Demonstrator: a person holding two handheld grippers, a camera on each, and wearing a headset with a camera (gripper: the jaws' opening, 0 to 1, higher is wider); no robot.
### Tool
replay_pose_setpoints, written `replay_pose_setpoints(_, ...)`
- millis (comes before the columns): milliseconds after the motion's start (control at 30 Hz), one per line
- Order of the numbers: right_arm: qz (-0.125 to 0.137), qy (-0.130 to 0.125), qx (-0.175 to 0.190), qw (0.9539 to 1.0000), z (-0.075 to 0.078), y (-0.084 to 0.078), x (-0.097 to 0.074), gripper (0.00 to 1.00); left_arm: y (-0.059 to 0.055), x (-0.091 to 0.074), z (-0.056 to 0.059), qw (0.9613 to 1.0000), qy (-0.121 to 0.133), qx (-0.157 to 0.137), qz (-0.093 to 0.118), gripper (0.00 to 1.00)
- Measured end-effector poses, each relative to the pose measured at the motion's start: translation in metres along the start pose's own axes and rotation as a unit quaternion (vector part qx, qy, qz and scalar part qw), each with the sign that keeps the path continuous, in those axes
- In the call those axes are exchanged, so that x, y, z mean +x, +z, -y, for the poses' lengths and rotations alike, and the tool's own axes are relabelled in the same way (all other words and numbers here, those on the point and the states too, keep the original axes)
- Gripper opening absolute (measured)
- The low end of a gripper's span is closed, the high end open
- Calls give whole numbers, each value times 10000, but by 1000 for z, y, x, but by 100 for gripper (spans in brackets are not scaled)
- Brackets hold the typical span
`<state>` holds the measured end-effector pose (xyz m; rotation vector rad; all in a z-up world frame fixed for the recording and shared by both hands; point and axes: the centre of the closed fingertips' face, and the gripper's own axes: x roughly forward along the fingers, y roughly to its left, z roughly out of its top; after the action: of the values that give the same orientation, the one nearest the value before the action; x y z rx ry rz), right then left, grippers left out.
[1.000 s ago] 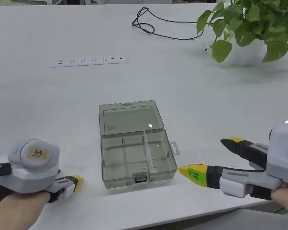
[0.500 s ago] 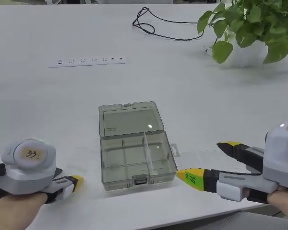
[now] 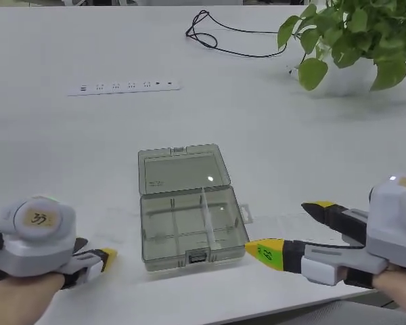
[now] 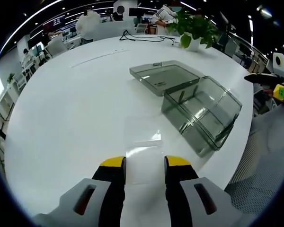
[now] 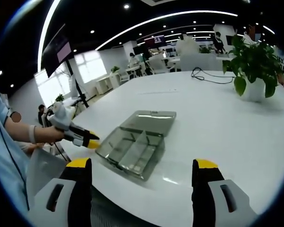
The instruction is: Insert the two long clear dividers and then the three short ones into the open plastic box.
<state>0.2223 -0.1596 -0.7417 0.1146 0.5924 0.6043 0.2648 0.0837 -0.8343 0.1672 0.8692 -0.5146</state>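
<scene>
1. While both tongs hover low over the white table (image 3: 271,135), the smoky clear box (image 3: 193,233) sits open between them. Its lid (image 3: 183,169) is laid back flat on the far side.
2. The left tongs (image 4: 144,163) have only a narrow gap between their yellow-tipped jaws, and nothing is gripped in it.
3. In the left gripper view, thin clear pieces (image 4: 144,142) lie flat on the table just ahead of the left tongs' tips. They are too faint to tell whether they are long or short.
4. From the left tongs, the box lies ahead and to the right, well apart from the tips.
5. The right tongs (image 3: 284,228) are spread wide and carry nothing. Their nearer jaw tip points at the box's front right corner, close beside it but not touching.
6. From the right tongs, the box lies ahead and a little to the left. The lid is on its far side.
7. One clear divider (image 3: 206,217) stands upright inside the box. It runs from the latch side toward the hinge and is set toward the side nearer the right tongs.
8. Well beyond both tongs, a white power strip (image 3: 125,87) lies on the table past the lid.
9. A looped black cable (image 3: 220,37) lies farther off, and a leafy plant (image 3: 355,30) stands far ahead of the right tongs.
</scene>
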Motion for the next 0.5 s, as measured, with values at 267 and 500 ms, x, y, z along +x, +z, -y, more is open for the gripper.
replay_pose_setpoints(267, -17, 15, -31, 10000, -3, 0, 1, 88, 5, -6, -6, 9997, -14, -160, 176, 30)
replay_pose_setpoints(500, -3, 49, -7, 10000, -7, 3, 4, 87, 13, -12, -11, 9992, -27, -137, 372, 30)
